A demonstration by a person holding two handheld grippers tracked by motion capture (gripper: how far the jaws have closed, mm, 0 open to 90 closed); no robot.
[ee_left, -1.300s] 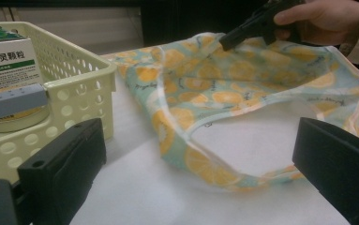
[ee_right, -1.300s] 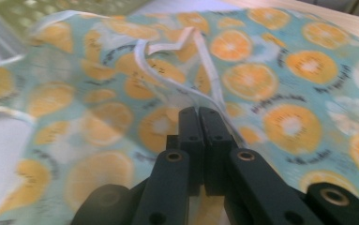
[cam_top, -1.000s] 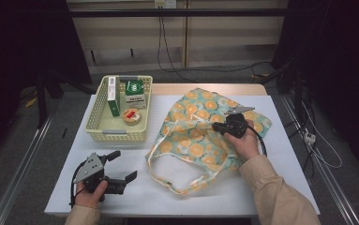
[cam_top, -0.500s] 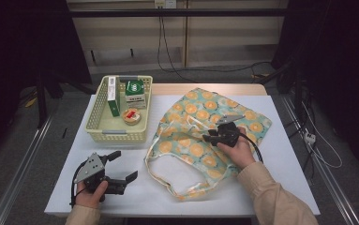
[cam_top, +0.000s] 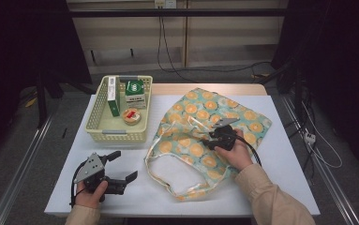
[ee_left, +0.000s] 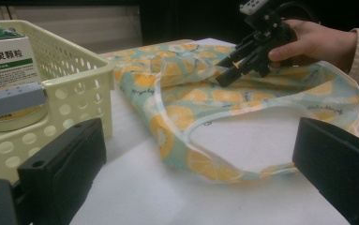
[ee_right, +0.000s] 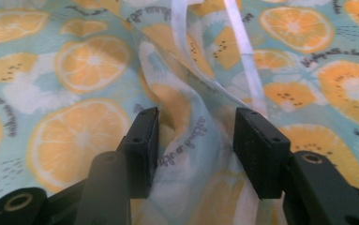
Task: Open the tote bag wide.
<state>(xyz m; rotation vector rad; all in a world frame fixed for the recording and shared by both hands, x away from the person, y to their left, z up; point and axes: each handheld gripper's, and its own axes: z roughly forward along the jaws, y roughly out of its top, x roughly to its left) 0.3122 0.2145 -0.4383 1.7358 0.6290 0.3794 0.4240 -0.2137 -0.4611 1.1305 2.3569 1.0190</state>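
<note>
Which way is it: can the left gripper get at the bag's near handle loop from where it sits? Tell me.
Probably yes. The left gripper rests open on bare table, with nothing between it and the handle loop of the bag.

The basket stands at the bench's far left, its wall just ahead of the left tool. The bag spreads over the middle and right, its handle loop lying near the front edge. Bare bench runs between basket and bag, and along the right edge.
</note>
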